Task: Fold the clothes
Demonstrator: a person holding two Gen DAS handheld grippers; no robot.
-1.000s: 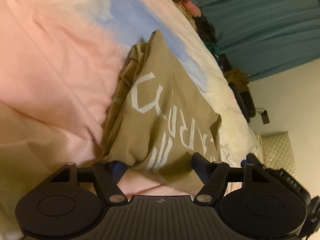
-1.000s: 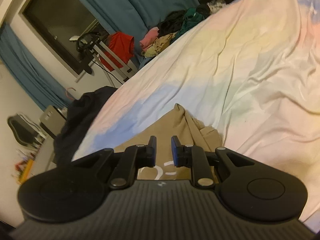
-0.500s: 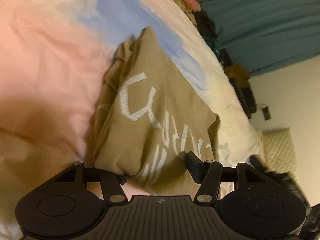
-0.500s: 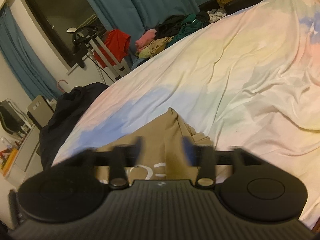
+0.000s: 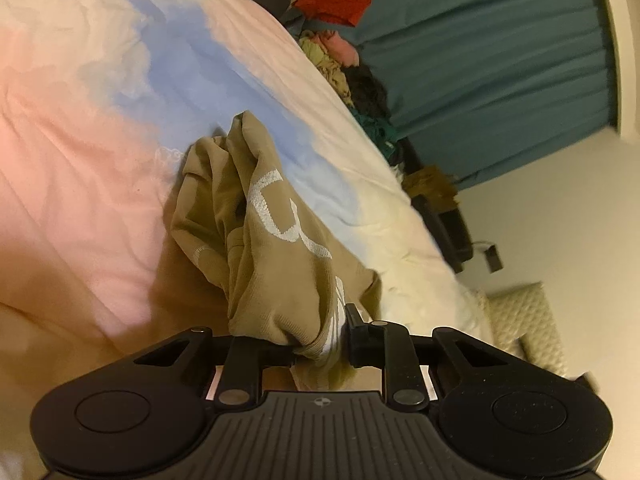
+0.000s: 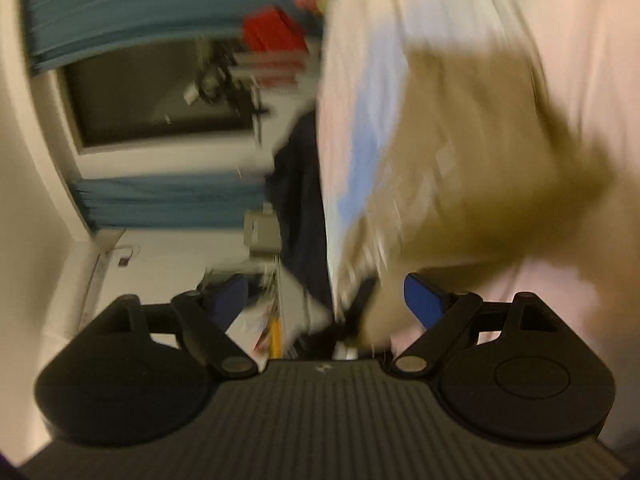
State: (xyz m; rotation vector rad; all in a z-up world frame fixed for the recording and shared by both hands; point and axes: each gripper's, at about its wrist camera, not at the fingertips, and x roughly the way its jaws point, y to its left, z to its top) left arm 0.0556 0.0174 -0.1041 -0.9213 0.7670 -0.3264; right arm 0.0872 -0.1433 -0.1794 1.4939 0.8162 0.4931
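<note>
A tan shirt (image 5: 272, 248) with white lettering lies bunched on the pastel pink, blue and cream bed sheet (image 5: 80, 152). My left gripper (image 5: 320, 350) is shut on the shirt's near edge, and the cloth gathers into it and rises off the bed. In the blurred right wrist view the same tan shirt (image 6: 480, 152) fills the upper right. My right gripper (image 6: 328, 300) is open, its blue pads (image 6: 424, 300) wide apart, with the shirt's near edge hanging between them.
A heap of clothes (image 5: 340, 64) lies at the bed's far edge before teal curtains (image 5: 500, 60). A quilted cushion (image 5: 528, 328) stands by the wall. In the right wrist view a dark window (image 6: 160, 92) and dark clothing (image 6: 300, 208) sit beside the bed.
My left gripper closed on the shirt's near edge and lifted it, bunching the cloth. My right gripper opened wide and rolled sharply sideways, moving fast.
</note>
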